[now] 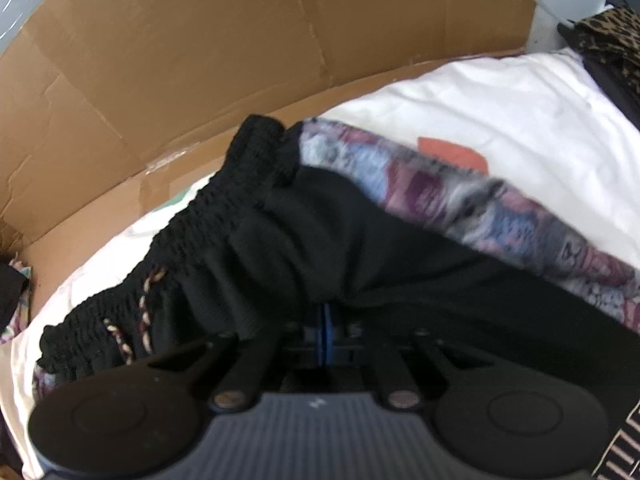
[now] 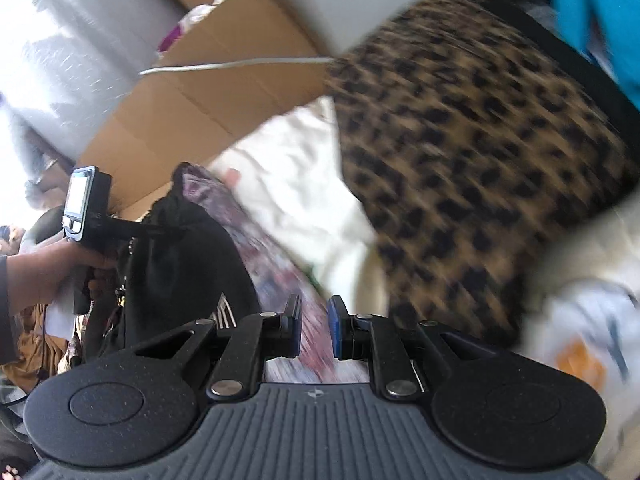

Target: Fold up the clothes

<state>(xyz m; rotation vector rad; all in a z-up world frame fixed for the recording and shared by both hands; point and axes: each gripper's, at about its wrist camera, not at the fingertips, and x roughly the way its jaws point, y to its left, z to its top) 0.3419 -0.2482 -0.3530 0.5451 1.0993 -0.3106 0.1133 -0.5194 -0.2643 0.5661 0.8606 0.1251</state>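
Note:
A black garment (image 1: 280,232) with a ruffled elastic waistband and a purple-blue patterned side is bunched up in the left wrist view. My left gripper (image 1: 327,320) is shut on its black fabric, which covers the fingertips. In the right wrist view the same black garment (image 2: 180,248) hangs at the left, held up by the other gripper in a person's hand (image 2: 52,268). My right gripper (image 2: 314,328) is open with a narrow gap between its blue pads, above the patterned fabric (image 2: 280,280), holding nothing.
White bedding (image 1: 500,112) lies under the clothes. A leopard-print cloth (image 2: 472,152) sits to the right, a blue item (image 2: 600,20) behind it. A brown cardboard box (image 1: 180,60) stands along the back. A white cable (image 2: 240,66) crosses the box.

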